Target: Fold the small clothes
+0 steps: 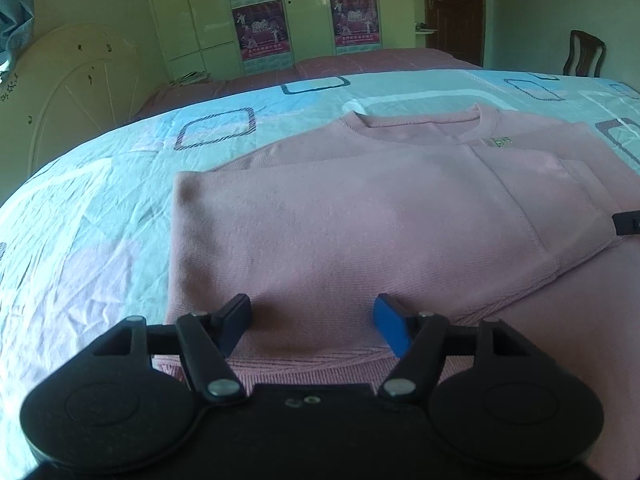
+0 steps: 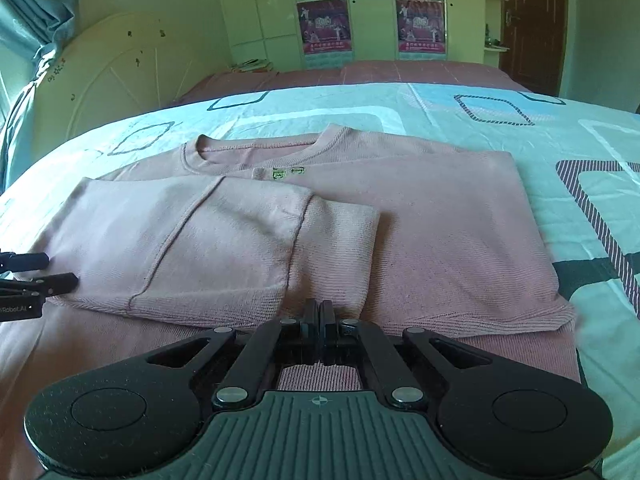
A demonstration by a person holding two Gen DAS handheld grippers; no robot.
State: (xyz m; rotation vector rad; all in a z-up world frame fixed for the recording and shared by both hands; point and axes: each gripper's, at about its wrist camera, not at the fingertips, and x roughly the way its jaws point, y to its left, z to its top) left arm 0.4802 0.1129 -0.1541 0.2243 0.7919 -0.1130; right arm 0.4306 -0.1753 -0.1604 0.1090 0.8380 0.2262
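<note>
A pink sweater [image 1: 360,220] [image 2: 440,232] lies flat on the bed, collar [image 2: 264,148] at the far side. Its left side and sleeve [image 2: 224,240] are folded in over the body. My left gripper [image 1: 312,312] is open just above the near hem of that folded part, pads apart with cloth beneath them; it also shows at the left edge of the right wrist view [image 2: 62,270]. My right gripper [image 2: 320,308] is shut at the near hem by the sleeve cuff. Whether any cloth is pinched between its fingers I cannot tell. One of its fingers [image 1: 628,222] pokes in at the right edge.
The bed has a light blue sheet [image 1: 80,240] [image 2: 560,140] with square patterns, wrinkled to the left of the sweater. Behind it stand a white headboard [image 1: 80,92], a second bed with a maroon cover [image 2: 380,72], a wardrobe [image 1: 192,12], a dark door [image 2: 532,20] and a chair [image 1: 584,54].
</note>
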